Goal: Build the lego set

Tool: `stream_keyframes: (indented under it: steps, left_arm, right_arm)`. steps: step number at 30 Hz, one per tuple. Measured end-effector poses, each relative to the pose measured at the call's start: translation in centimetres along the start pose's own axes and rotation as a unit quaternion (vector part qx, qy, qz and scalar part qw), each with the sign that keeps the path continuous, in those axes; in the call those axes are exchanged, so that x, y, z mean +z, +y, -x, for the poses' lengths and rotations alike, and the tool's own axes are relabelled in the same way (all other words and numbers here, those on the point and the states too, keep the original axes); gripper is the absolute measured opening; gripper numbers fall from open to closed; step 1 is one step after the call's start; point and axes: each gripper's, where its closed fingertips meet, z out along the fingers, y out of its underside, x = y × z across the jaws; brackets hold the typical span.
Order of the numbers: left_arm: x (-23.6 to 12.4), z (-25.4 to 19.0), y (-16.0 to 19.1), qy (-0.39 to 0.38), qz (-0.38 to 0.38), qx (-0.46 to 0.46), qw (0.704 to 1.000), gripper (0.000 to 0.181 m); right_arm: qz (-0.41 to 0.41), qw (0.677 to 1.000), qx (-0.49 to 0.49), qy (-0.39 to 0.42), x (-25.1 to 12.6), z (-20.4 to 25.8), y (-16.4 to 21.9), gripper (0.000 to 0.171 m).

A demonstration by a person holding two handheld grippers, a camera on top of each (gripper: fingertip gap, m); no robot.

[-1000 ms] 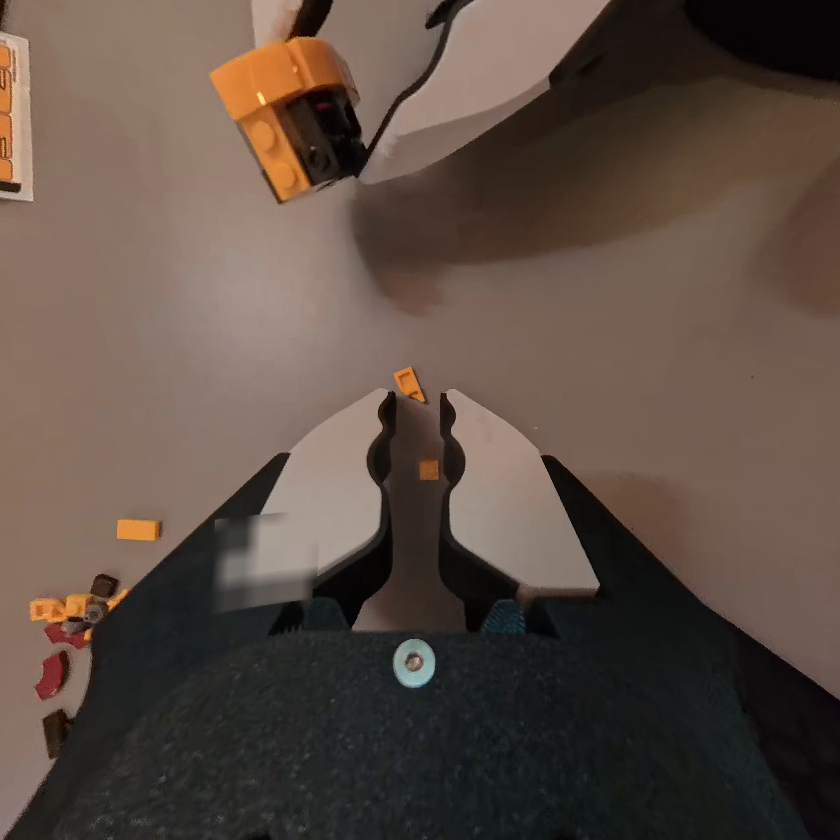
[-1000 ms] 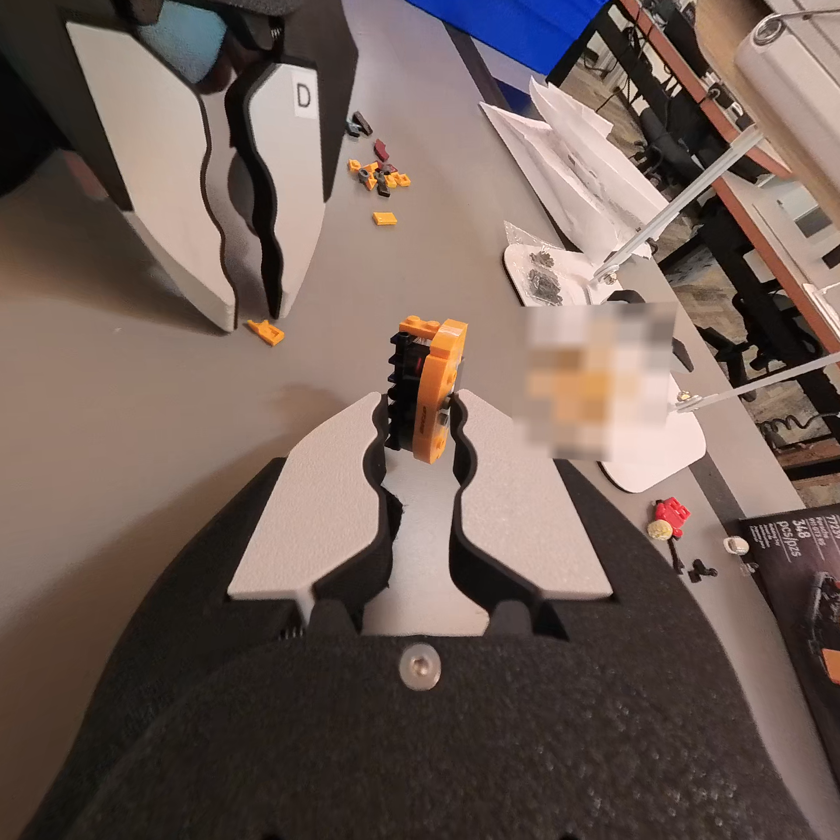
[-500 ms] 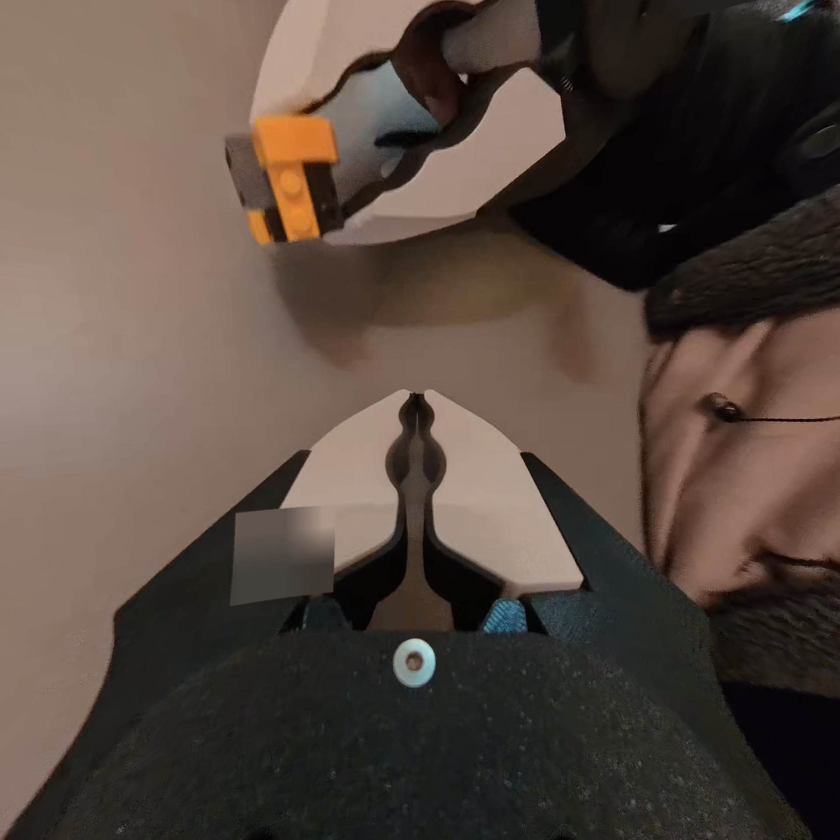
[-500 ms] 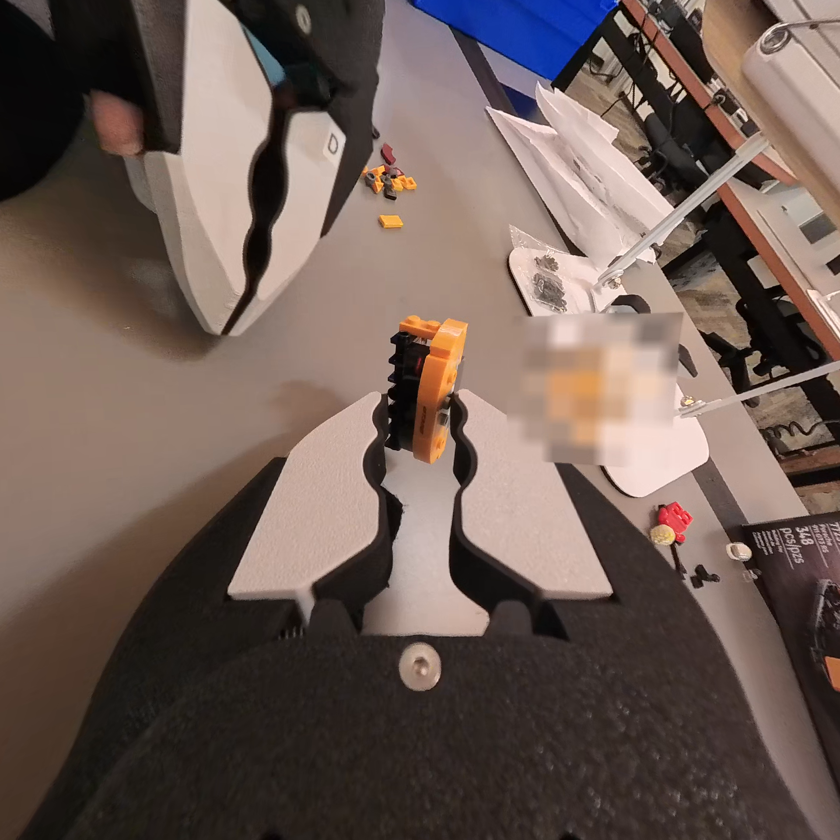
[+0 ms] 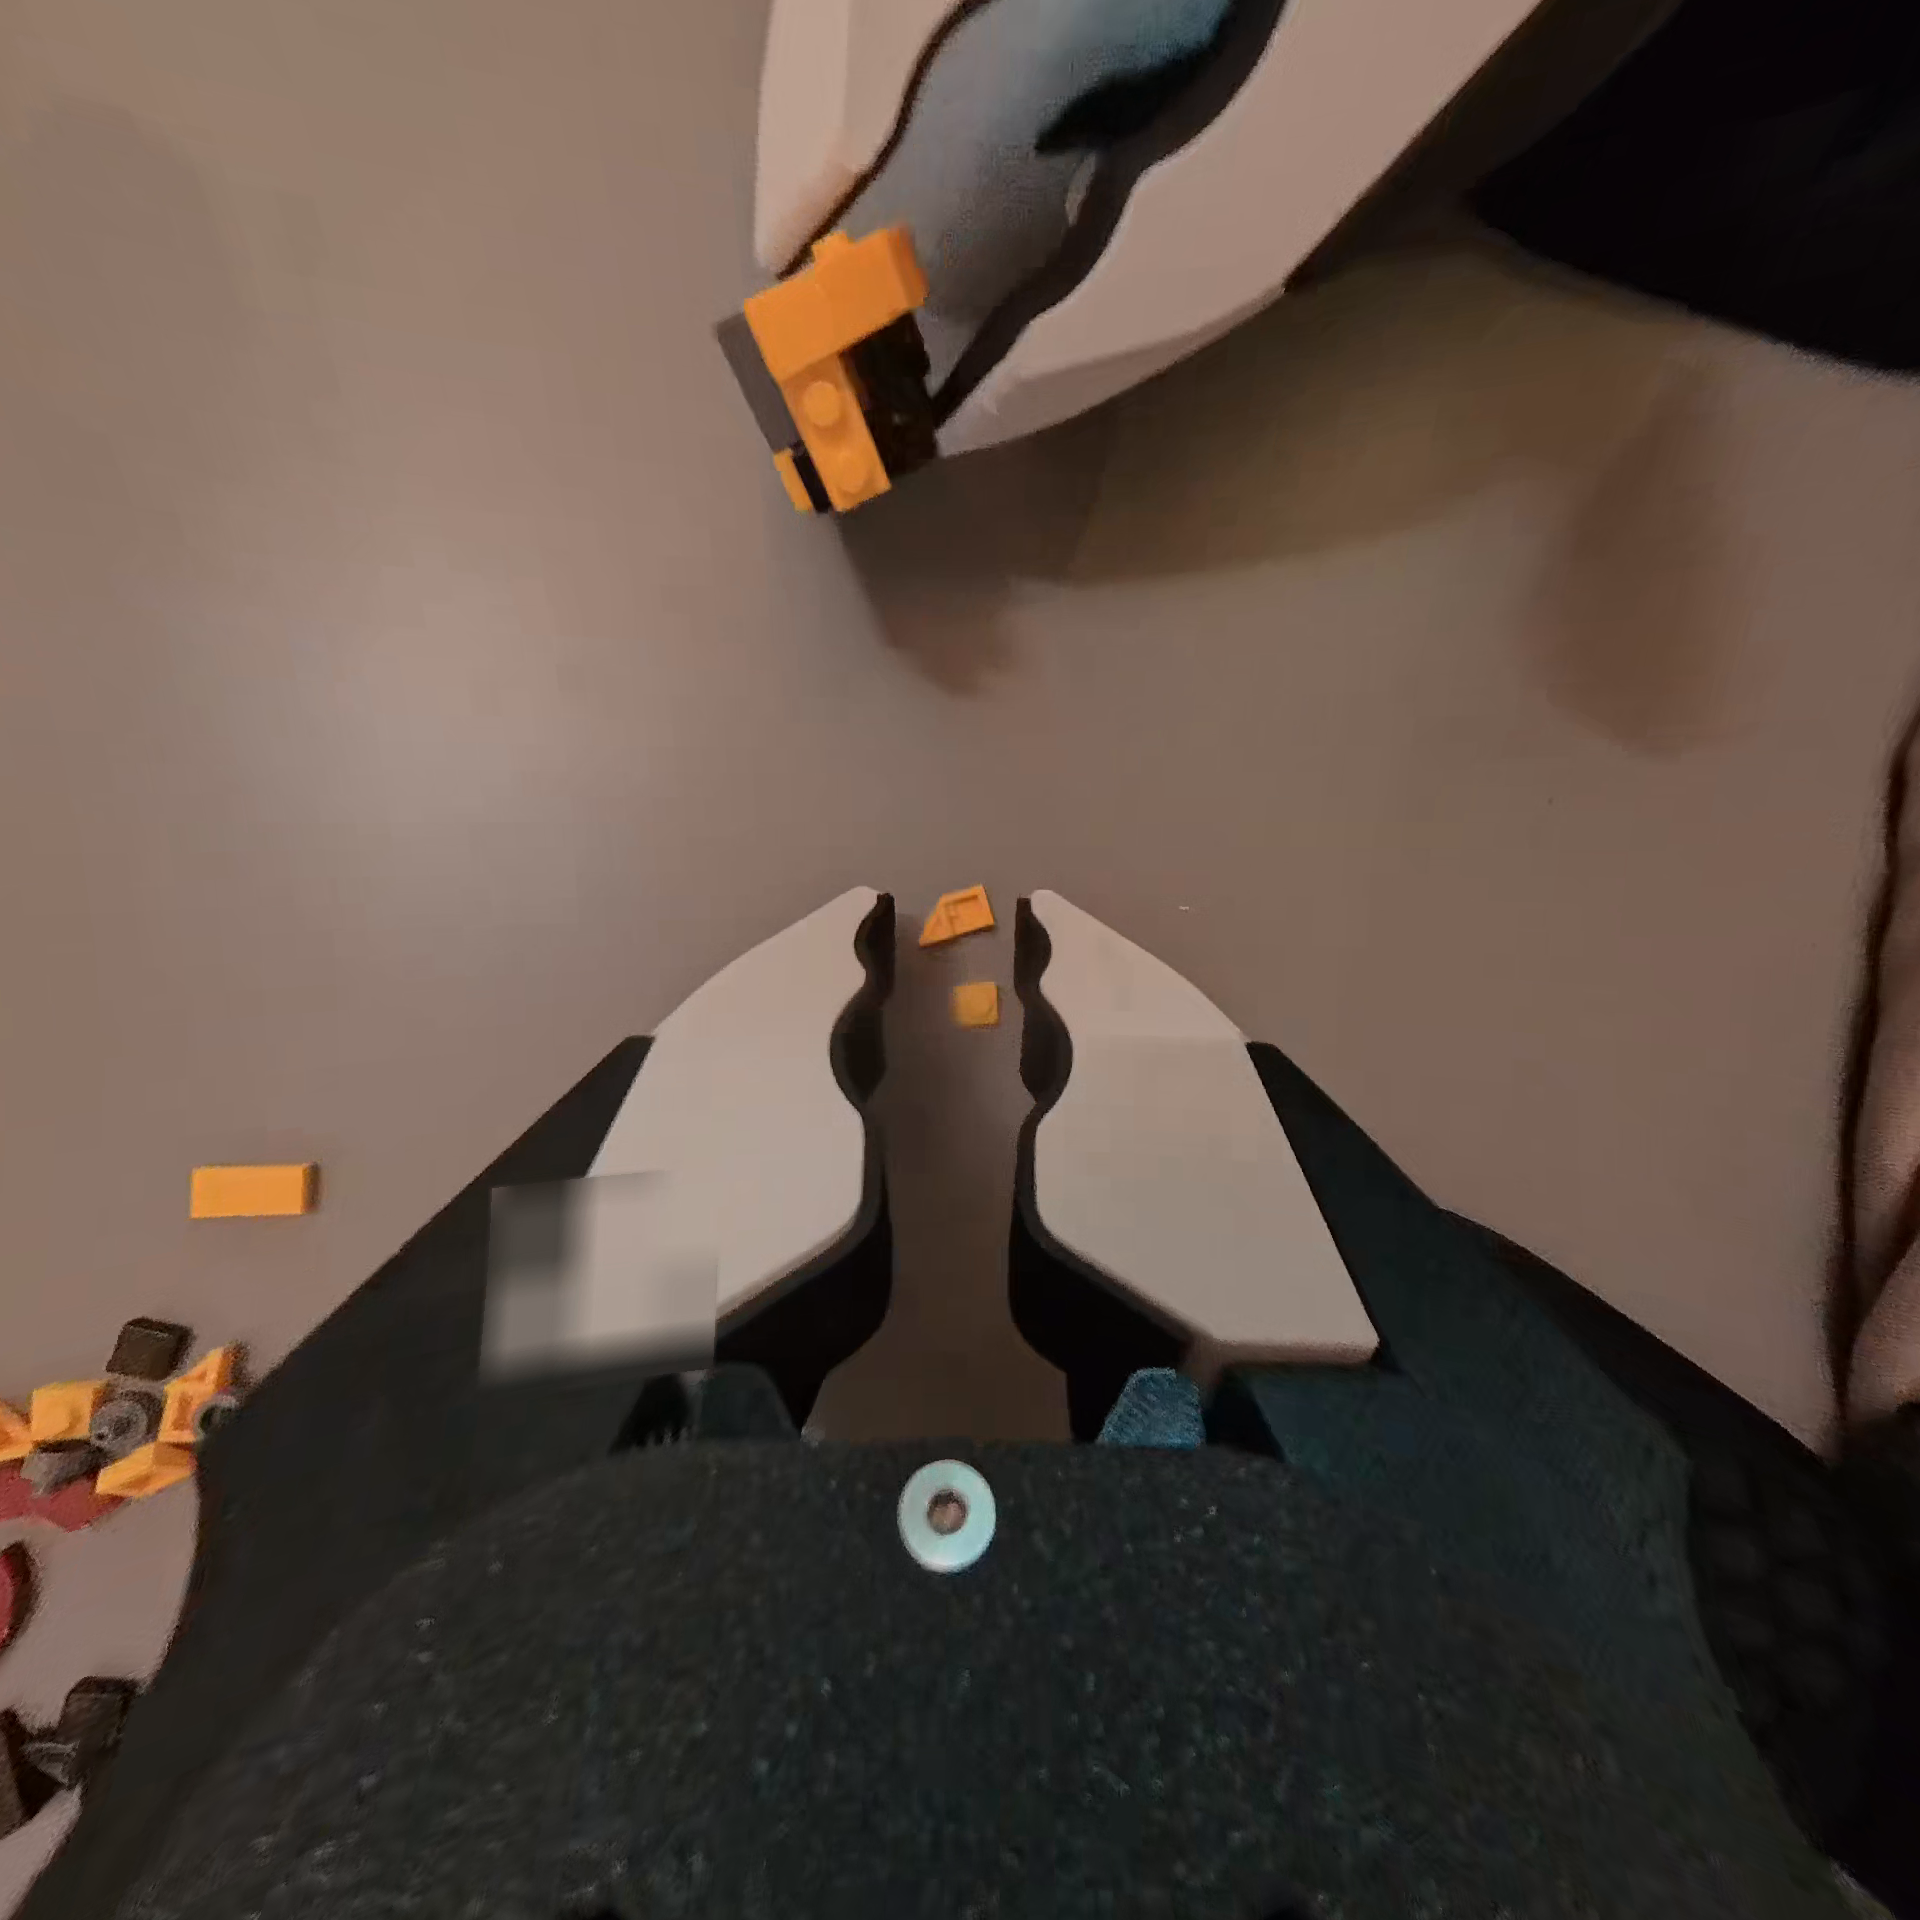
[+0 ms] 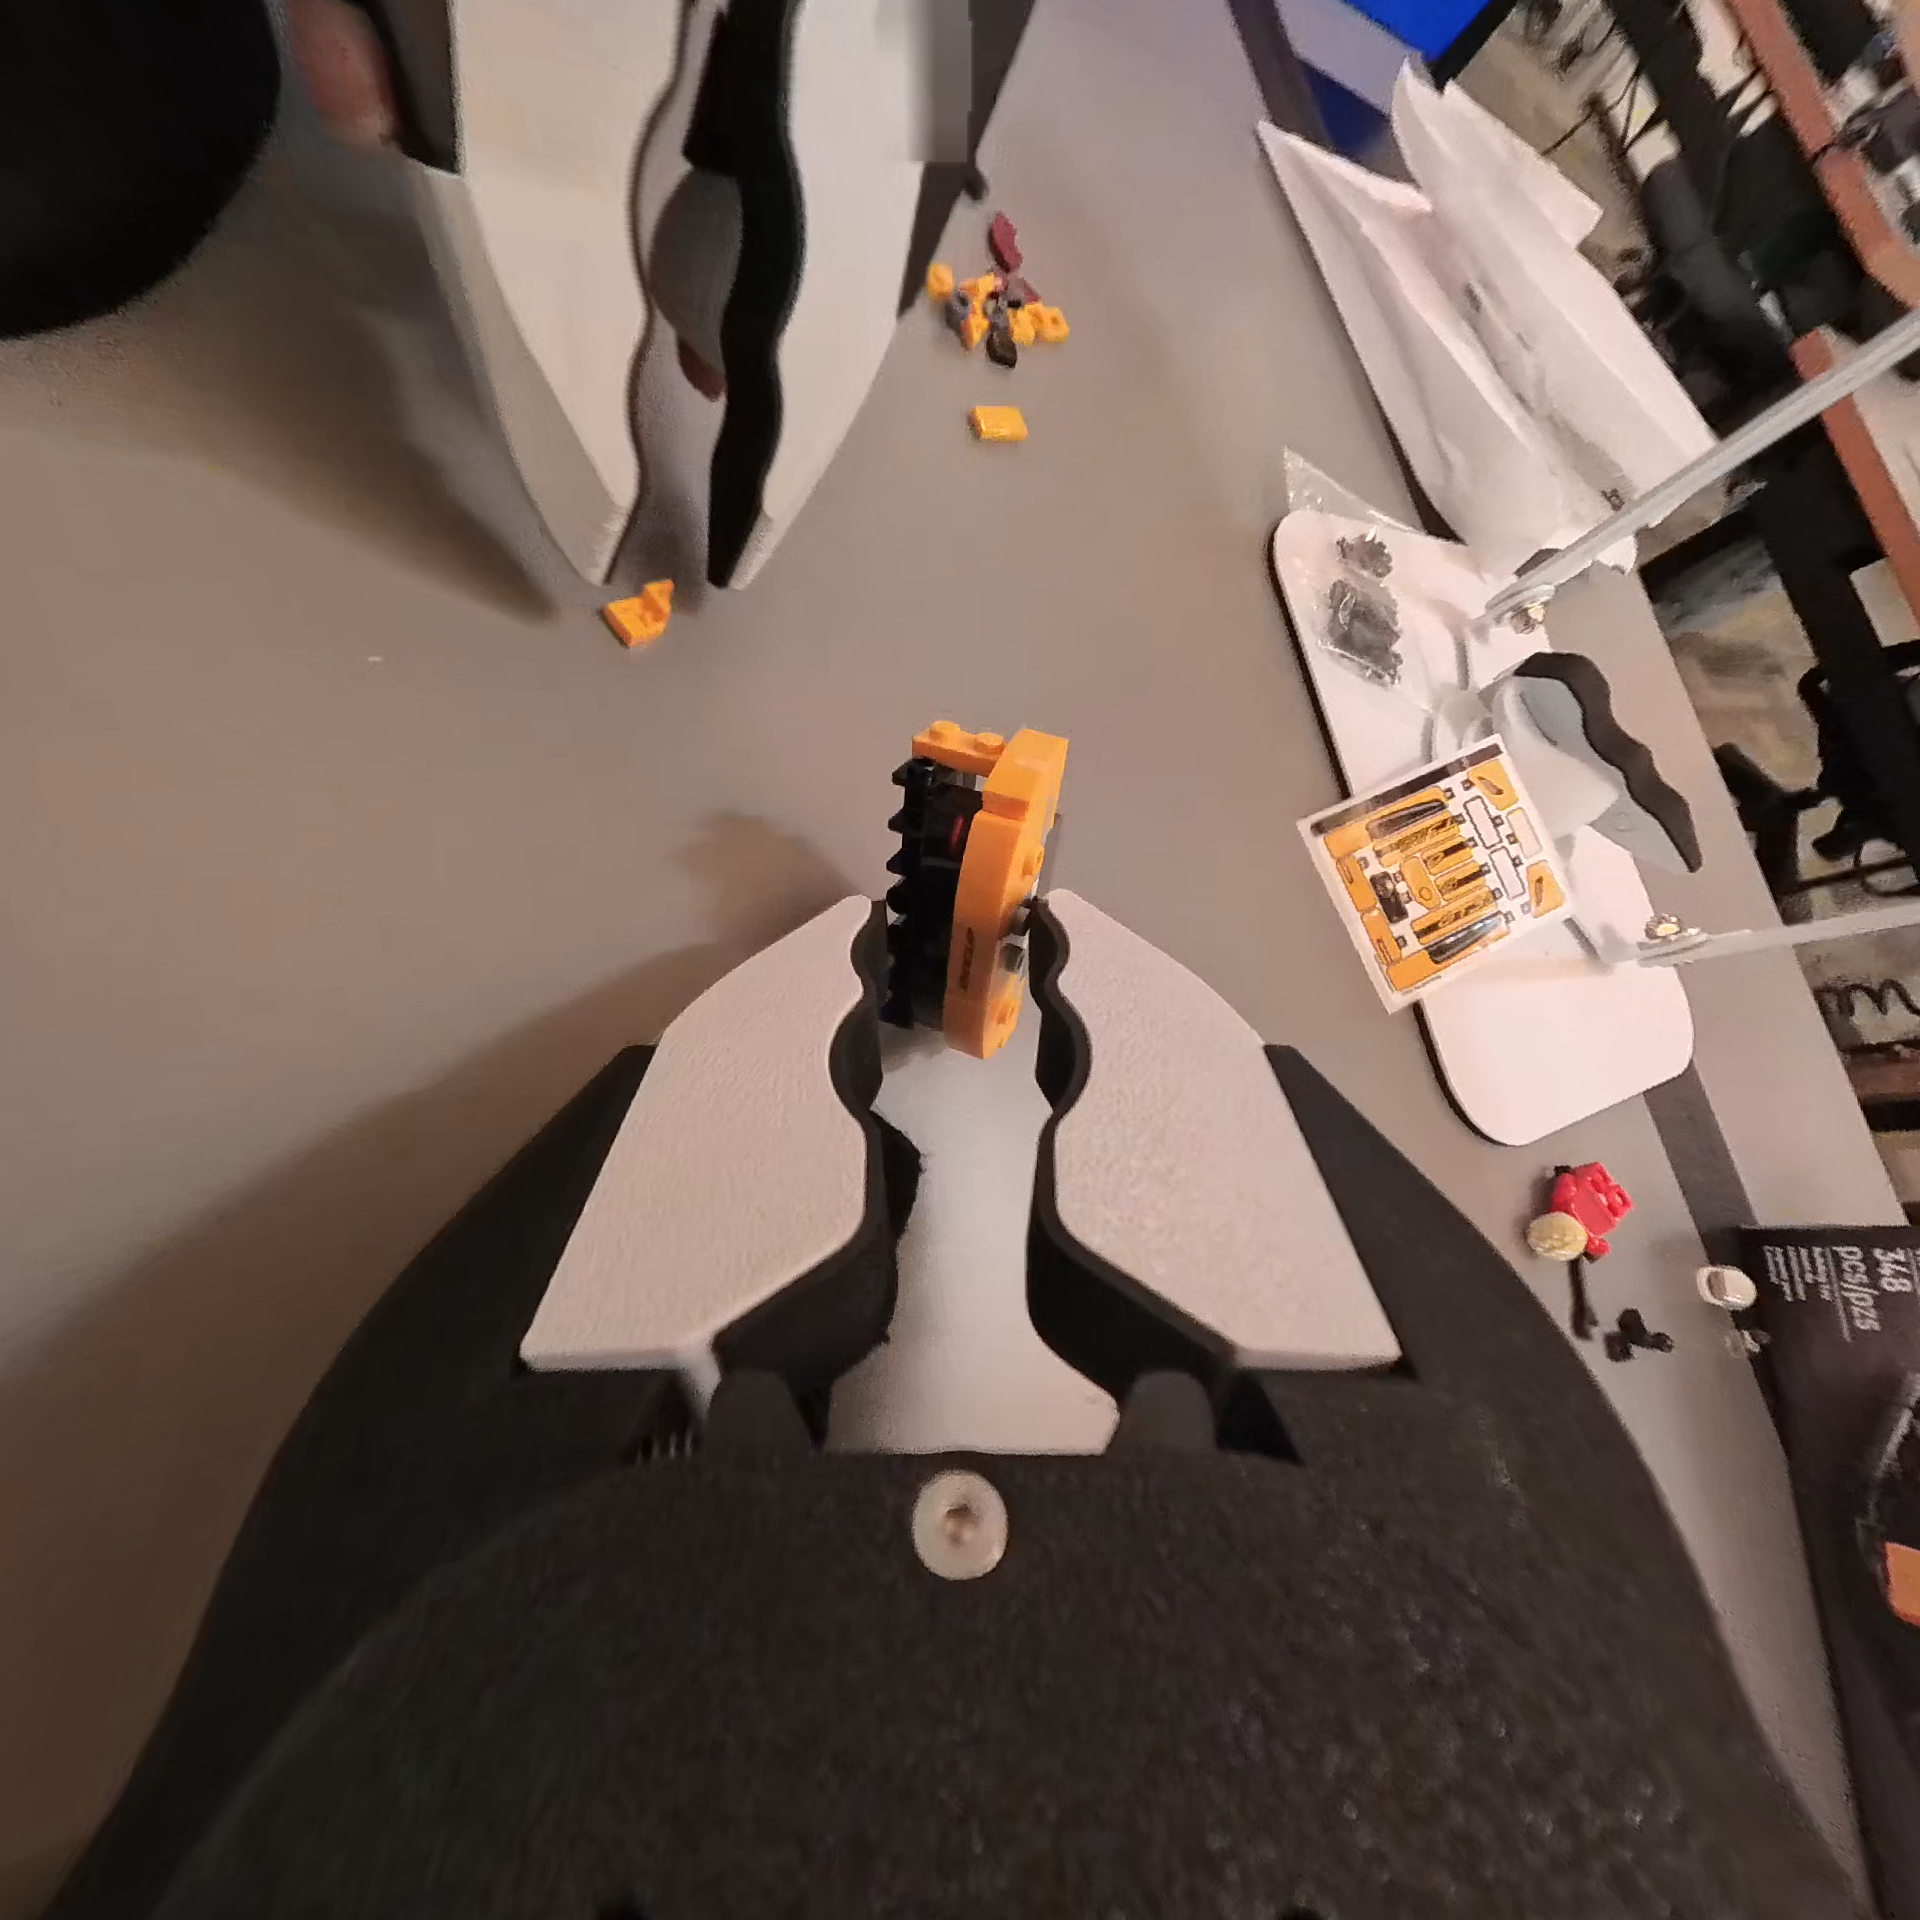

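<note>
My right gripper (image 6: 956, 914) is shut on an orange and black lego assembly (image 6: 971, 888) and holds it above the grey table; it also shows in the left wrist view (image 5: 831, 374). My left gripper (image 5: 954, 909) is open, tips down at the table, with a small orange wedge piece (image 5: 958, 916) between its fingertips and a tiny orange square tile (image 5: 975, 1006) just behind. In the right wrist view the left gripper (image 6: 665, 571) stands over that same wedge piece (image 6: 639, 615).
An orange flat tile (image 5: 252, 1190) and a heap of orange, dark red and black pieces (image 5: 104, 1423) lie left. In the right wrist view: a sticker sheet (image 6: 1439, 883), a white stand base (image 6: 1558, 1049), paper bags (image 6: 1486, 301), a red piece (image 6: 1584, 1205), a dark booklet (image 6: 1860, 1382). The left gripper's tips are roughly 9 cm from the right gripper's. The white stand base (image 6: 1558, 1049) lies around 25 cm away from my right fingertips.
My left gripper was shut half a second ago and lifted; now it is open and back down over the orange wedge piece. The right gripper still holds the assembly.
</note>
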Motion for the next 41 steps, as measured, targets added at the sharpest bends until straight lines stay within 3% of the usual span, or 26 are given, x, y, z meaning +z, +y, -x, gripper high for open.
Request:
stream_keyframes:
  steps: [10, 18, 22, 30, 35, 41]
  left_arm:
    - [-0.3, 0.1, -0.3, -0.051, -0.032, 0.026, 0.998, 0.024]
    - [-2.9, -1.4, -4.9, -0.017, -0.268, 0.073, 0.960, 0.038]
    - [-3.1, -2.0, -5.5, -0.023, -0.275, 0.115, 0.954, 0.030]
    - [-0.5, 0.5, -5.3, -0.089, -0.192, 0.103, 0.972, 0.028]
    - [-0.1, 1.8, -6.2, -0.108, -0.130, 0.094, 0.981, 0.027]
    - [0.0, 2.0, -6.6, -0.091, -0.143, 0.087, 0.982, 0.026]
  right_arm:
    - [0.068, 0.982, -0.017, -0.177, -0.8, 1.6, -0.4, 0.026]
    - [-0.139, 0.938, 0.095, -0.302, -0.7, 3.4, -6.2, 0.026]
    - [-0.155, 0.935, 0.108, -0.299, -0.8, 4.0, -6.0, 0.025]
    - [-0.029, 0.973, 0.098, -0.208, -0.2, 2.4, -1.6, 0.035]
    - [-0.028, 0.980, 0.116, -0.157, -1.3, 2.0, -1.0, 0.034]
    - [-0.028, 0.981, 0.124, -0.148, -1.8, 3.6, -1.1, 0.033]
